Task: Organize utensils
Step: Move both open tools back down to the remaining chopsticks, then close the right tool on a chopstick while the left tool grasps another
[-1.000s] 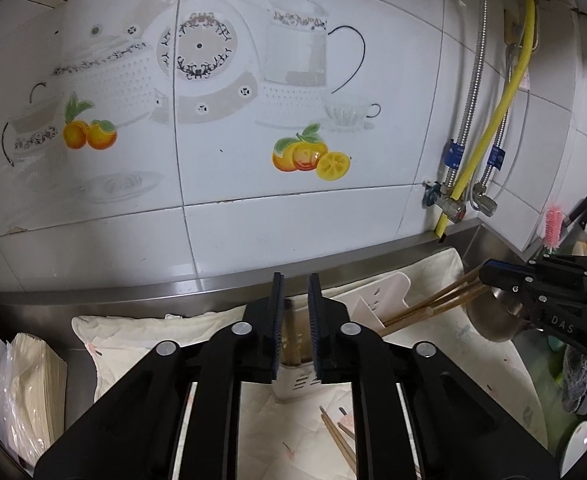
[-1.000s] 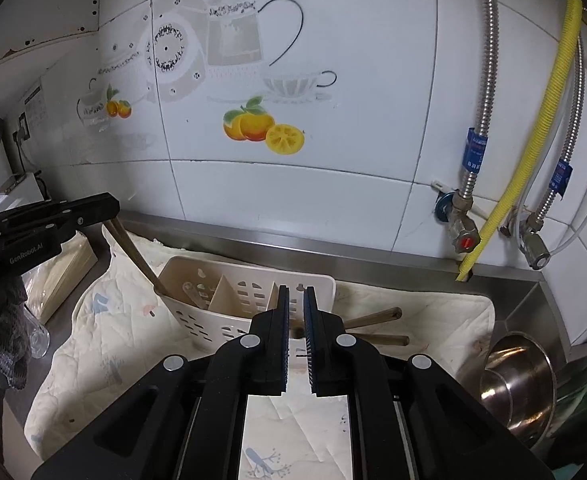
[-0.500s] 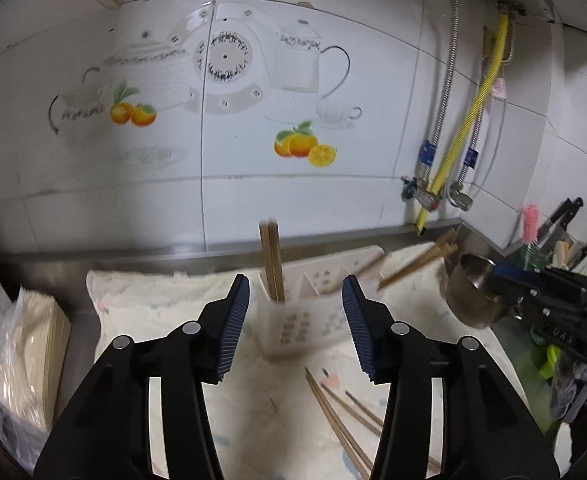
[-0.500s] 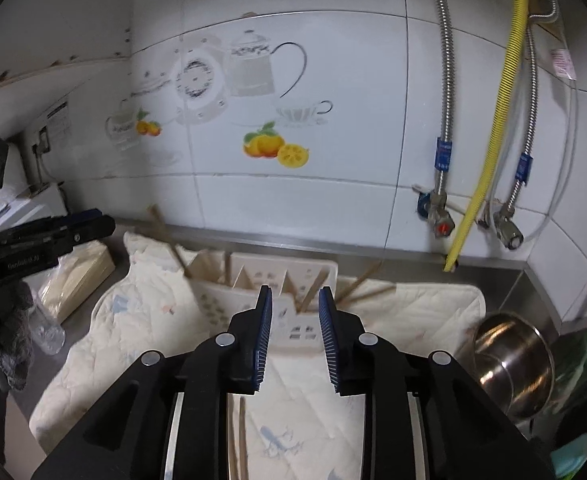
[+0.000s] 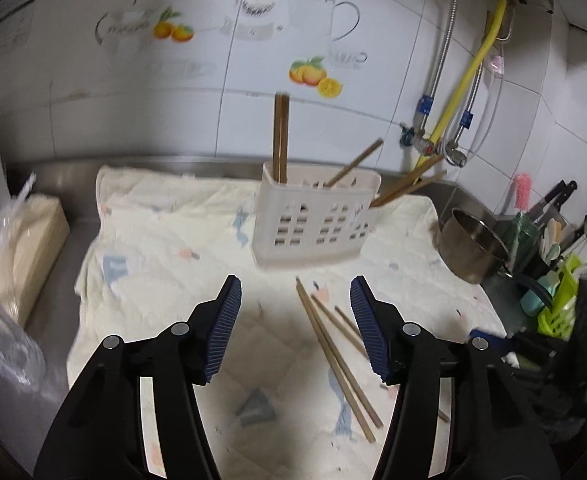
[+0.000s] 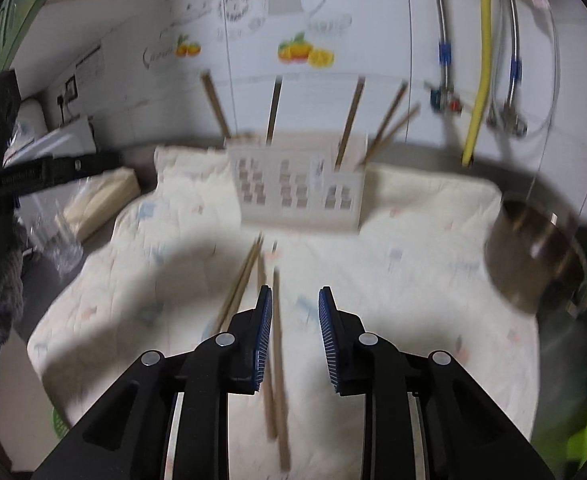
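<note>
A white slotted utensil holder (image 5: 313, 220) (image 6: 297, 196) stands on a pale quilted cloth (image 5: 165, 264) (image 6: 413, 248) with several wooden chopsticks upright or leaning in it (image 5: 280, 138) (image 6: 351, 124). More loose chopsticks (image 5: 333, 356) (image 6: 275, 344) lie flat on the cloth in front of it. My left gripper (image 5: 295, 292) hovers above the cloth, its jaws opening with nothing between them; the loose chopsticks lie below, toward its right finger. My right gripper (image 6: 295, 300) is partly open and empty, with loose chopsticks under its left finger.
A steel pot (image 5: 473, 248) (image 6: 533, 256) sits at the cloth's right edge. A green rack with knives and brushes (image 5: 557, 280) stands at far right. A bagged pale stack (image 5: 17, 248) lies left. Pipes and a yellow hose (image 5: 469, 76) run down the tiled wall.
Both grippers let go of chopsticks in the holder, opened, and pulled back and down from it. The loose chopsticks on the cloth now lie under them.
</note>
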The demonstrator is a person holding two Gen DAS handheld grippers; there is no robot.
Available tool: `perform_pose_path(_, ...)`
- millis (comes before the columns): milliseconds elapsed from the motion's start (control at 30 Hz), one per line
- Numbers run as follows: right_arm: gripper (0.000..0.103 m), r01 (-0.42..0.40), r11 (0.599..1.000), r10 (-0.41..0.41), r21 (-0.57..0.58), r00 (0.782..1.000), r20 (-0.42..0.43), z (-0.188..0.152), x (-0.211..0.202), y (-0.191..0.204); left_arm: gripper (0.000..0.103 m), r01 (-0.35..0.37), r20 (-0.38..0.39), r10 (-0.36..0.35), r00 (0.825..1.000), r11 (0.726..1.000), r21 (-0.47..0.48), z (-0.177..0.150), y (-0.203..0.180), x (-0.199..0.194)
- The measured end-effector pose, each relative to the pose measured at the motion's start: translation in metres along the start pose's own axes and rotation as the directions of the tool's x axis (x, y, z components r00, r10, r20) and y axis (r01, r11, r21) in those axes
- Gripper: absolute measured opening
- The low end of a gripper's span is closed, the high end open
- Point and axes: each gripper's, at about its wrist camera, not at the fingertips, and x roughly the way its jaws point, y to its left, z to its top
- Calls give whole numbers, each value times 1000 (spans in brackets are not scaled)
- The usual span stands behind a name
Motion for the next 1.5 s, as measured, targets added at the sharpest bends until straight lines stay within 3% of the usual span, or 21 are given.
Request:
perform_pose_path(300,14,-15,1000,14,-7,994,-111,-55,25,6,57,-28,-65,25,998,998,-57,-38,16,2)
perform_pose_path(767,8,-22,1000,21,-3,988,-153,-60,47,6,57,-48,-126,38,991,996,-79,-62,25,8)
perform_pose_path(1500,7,-19,1000,15,-16,985,-169,-72,52,2,57,-12,-216,-4,976,997,-73,-91,-5,35)
